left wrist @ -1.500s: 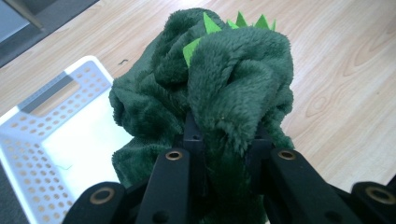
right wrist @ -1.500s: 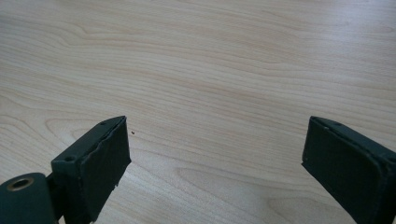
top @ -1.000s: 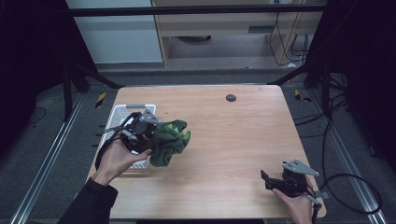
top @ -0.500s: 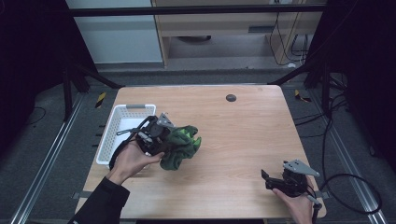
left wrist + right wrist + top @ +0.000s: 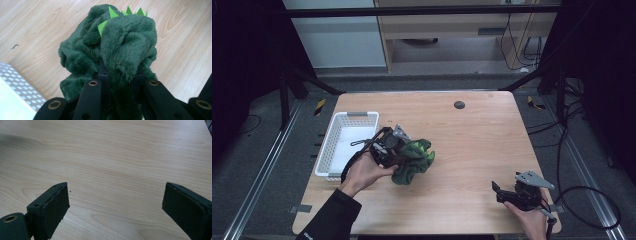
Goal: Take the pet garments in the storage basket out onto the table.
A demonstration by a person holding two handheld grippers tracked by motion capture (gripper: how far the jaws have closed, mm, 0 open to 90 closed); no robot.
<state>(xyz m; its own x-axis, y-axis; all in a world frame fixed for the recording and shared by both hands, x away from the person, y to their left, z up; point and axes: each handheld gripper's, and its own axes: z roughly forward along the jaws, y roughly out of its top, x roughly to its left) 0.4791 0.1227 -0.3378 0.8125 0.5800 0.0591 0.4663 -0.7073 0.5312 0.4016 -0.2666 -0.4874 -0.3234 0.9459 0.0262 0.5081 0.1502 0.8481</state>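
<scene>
Since the earlier high views, the green plush (image 5: pixel 414 162) has been carried from over the white basket (image 5: pixel 343 150) out to the open counter (image 5: pixel 472 145), just right of the basket's near corner. This is read as a removal: the plush is out of the basket and low over the wood, so a set-down seems the likely next step.

In the left gripper view the plush (image 5: pixel 110 57) is seen bunched between the black jaws, its bright felt spikes at the top; the left gripper (image 5: pixel 394 150) is clenched on the plush. Whether the plush already rests on the wood cannot be told.

Left hand (image 5: pixel 364 172): forearm entering from the bottom left, hand angled up and to the right, gripper pointed toward the counter's middle.

Right gripper (image 5: pixel 507 192): held by the near right edge, well apart from the plush, pointed left. In the right gripper view its jaws are spread wide over bare wood, with nothing between them.
</scene>
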